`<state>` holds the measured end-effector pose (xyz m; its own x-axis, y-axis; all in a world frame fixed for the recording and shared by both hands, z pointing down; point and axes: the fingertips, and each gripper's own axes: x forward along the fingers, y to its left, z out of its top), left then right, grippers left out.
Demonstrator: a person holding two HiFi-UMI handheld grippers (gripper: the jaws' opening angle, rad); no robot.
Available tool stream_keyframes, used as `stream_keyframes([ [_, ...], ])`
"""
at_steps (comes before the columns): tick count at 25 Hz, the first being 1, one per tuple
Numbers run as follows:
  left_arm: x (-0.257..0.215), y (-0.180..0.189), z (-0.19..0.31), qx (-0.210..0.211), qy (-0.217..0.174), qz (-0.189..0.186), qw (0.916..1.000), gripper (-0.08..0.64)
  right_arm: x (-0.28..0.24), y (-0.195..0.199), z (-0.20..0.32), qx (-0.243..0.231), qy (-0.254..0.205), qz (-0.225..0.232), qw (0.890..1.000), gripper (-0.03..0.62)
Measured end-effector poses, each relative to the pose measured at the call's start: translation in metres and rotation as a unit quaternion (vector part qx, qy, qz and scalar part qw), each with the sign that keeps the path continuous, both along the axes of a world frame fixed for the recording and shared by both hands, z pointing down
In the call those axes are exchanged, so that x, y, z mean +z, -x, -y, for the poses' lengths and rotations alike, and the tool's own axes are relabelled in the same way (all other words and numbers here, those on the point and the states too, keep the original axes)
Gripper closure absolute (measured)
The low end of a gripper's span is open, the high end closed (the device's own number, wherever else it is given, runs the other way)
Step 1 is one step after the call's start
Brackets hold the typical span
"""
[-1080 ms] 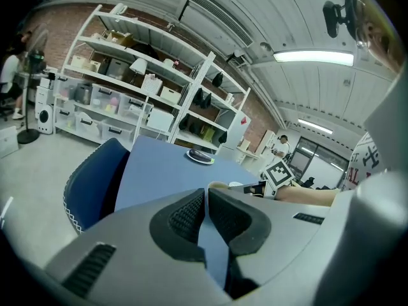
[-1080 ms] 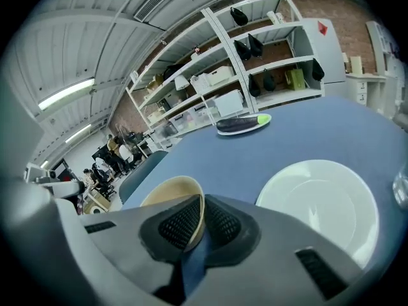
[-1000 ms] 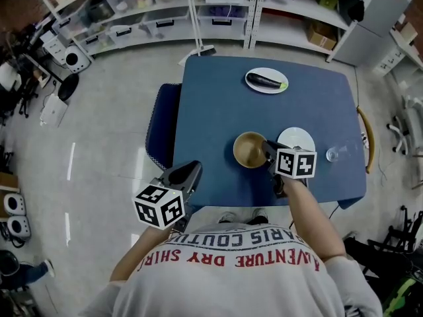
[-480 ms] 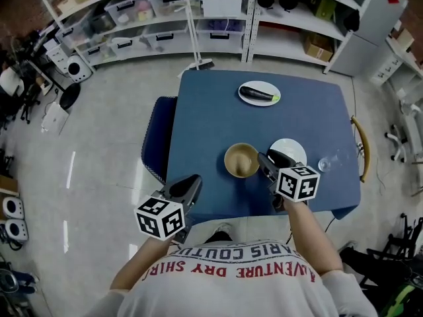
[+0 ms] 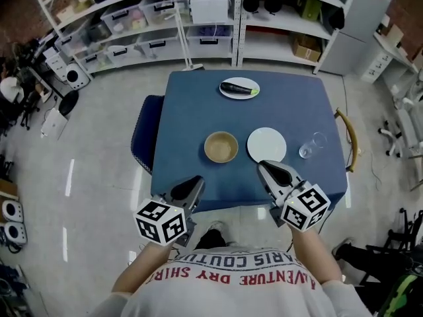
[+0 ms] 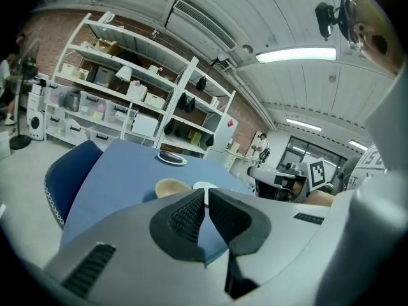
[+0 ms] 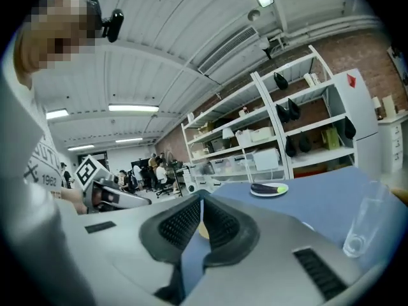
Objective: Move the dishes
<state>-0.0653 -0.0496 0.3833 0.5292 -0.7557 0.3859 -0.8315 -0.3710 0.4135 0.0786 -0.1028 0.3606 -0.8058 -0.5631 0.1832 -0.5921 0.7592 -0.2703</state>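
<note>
On the blue table (image 5: 198, 111) a tan wooden bowl (image 5: 221, 146) stands beside an empty white plate (image 5: 266, 144). A second plate carrying an eggplant (image 5: 239, 88) is at the far side. My right gripper (image 5: 266, 168) hovers over the table's near edge, in front of the white plate; its jaws have just been closing and are shut with nothing between them (image 7: 201, 204). My left gripper (image 5: 193, 184) hangs at the near edge, left of the bowl, also shut and empty (image 6: 205, 194). The left gripper view takes in the bowl (image 6: 171, 187) and the eggplant plate (image 6: 172, 159).
An empty drinking glass (image 5: 312, 145) stands at the table's right side, right of the white plate. A blue chair (image 5: 144, 137) is against the left edge. Shelving with bins (image 5: 165, 18) runs along the far wall. People sit in the distance in the right gripper view.
My right gripper was at the bowl's right rim; it let go and drew back and up toward the near edge. The bowl stays on the table. The left gripper shifted a little.
</note>
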Motion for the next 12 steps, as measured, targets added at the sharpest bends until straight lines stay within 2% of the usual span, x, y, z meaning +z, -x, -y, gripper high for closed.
stream_keyframes([
  [3, -0.016, -0.019, -0.017, 0.01, -0.017, -0.006, 0.9998, 0.518, -0.018, -0.004, -0.036, -0.033, -0.013, 0.018, 0.999, 0.565],
  [7, -0.04, -0.041, -0.037, 0.021, -0.046, -0.013, 0.9987, 0.518, -0.038, -0.011, -0.079, -0.072, -0.043, 0.013, 0.996, 0.569],
  [12, -0.066, -0.066, -0.062, 0.039, -0.079, -0.014, 0.996, 0.518, -0.057, -0.023, -0.114, -0.089, -0.067, 0.014, 0.994, 0.569],
])
